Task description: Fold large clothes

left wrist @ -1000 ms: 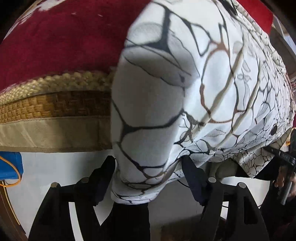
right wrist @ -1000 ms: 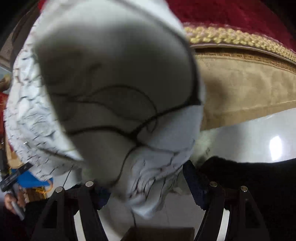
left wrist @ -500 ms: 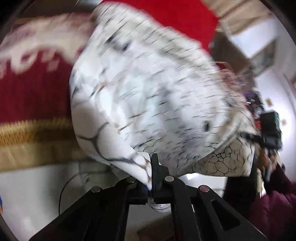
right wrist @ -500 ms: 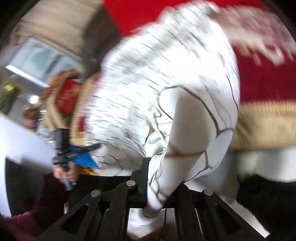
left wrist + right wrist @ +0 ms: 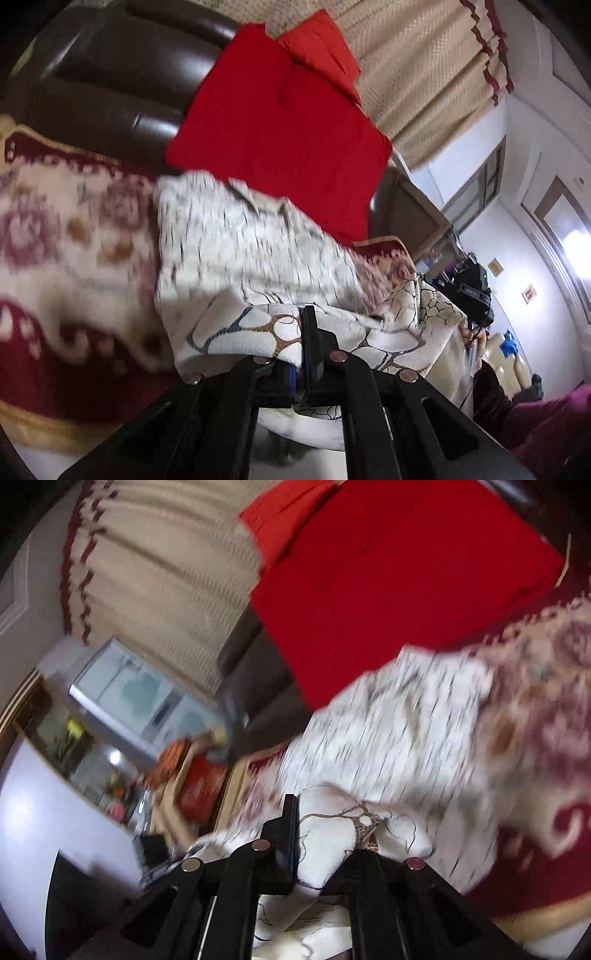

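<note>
Left wrist view, from the left: a red-and-cream patterned blanket [image 5: 55,258] covers the seat of a dark brown sofa [image 5: 110,81]. A red cushion [image 5: 280,129] leans against the sofa back, a second one [image 5: 325,51] behind it, with beige curtains [image 5: 424,74] further right. The white garment with a dark crackle print [image 5: 240,251] lies draped over the blanket, blurred in its far part, and its near edge is lifted toward the camera. The left gripper [image 5: 306,343] is clenched on that edge; the cloth bunches between the black fingers [image 5: 314,332] and spills on both sides. At far right, beyond the cloth, the other handheld tool [image 5: 469,291] shows dark against a pale wall, with part of a hand [image 5: 469,334] below it.

Right wrist view, from the left: a pale wall, a window [image 5: 125,690] and the curtains [image 5: 166,572]; cluttered, blurred items sit low on the left. The red cushion [image 5: 388,590] fills the top centre. The garment [image 5: 399,738] runs from mid-frame down to the right gripper [image 5: 314,834], which is pinched on a fold of it; only the left-hand finger [image 5: 288,827] is plainly seen, the other is under fabric. The blanket [image 5: 546,720] lies at right.

Both jaws closed over the past second, cloth between them.
</note>
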`<action>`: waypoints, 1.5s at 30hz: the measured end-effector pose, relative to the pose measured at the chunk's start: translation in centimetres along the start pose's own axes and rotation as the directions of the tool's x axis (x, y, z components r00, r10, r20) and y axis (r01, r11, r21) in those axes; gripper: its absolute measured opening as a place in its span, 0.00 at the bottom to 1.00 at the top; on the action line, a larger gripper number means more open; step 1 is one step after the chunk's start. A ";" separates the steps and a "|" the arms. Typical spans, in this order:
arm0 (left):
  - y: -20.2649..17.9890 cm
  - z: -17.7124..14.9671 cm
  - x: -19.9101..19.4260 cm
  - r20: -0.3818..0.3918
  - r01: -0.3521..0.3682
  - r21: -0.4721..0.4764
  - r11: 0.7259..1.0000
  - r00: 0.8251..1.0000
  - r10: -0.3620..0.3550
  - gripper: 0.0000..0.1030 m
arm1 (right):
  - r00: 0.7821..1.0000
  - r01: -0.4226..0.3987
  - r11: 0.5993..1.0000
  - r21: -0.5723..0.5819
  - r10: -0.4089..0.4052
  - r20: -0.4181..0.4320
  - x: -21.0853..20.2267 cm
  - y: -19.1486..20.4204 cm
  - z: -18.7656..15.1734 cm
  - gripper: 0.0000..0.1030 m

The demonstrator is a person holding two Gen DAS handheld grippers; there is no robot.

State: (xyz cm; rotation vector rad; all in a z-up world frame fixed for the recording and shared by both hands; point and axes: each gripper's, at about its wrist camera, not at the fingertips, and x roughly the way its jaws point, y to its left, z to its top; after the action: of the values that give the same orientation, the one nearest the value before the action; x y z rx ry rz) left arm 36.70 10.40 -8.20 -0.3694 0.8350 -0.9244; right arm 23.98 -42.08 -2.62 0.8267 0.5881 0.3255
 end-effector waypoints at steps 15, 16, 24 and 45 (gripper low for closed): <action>11.9 12.9 16.9 -0.103 -0.364 -0.262 0.894 0.932 0.349 0.04 | 1.000 -0.026 0.820 0.571 0.017 0.021 15.2 -19.6 12.3 0.46; 12.6 12.1 17.5 -0.109 -0.366 -0.292 0.884 0.931 0.350 0.03 | 0.998 -0.068 0.797 0.600 0.048 0.049 15.6 -20.5 11.5 0.55; 9.5 8.8 13.0 0.083 -0.312 -0.363 0.878 0.928 0.364 0.52 | 0.991 -0.128 0.904 0.409 0.106 0.077 11.4 -16.3 11.1 0.79; 6.4 10.0 17.9 -0.156 -0.390 -0.257 0.884 0.920 0.361 0.25 | 0.965 0.130 0.991 -0.026 -0.132 -0.226 17.6 -5.2 10.8 0.08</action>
State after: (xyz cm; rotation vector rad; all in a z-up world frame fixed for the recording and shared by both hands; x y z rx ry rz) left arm 53.72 -1.24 -14.15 -0.3905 1.0957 -0.4624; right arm 44.78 -43.19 -7.23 0.7408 0.8506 0.3041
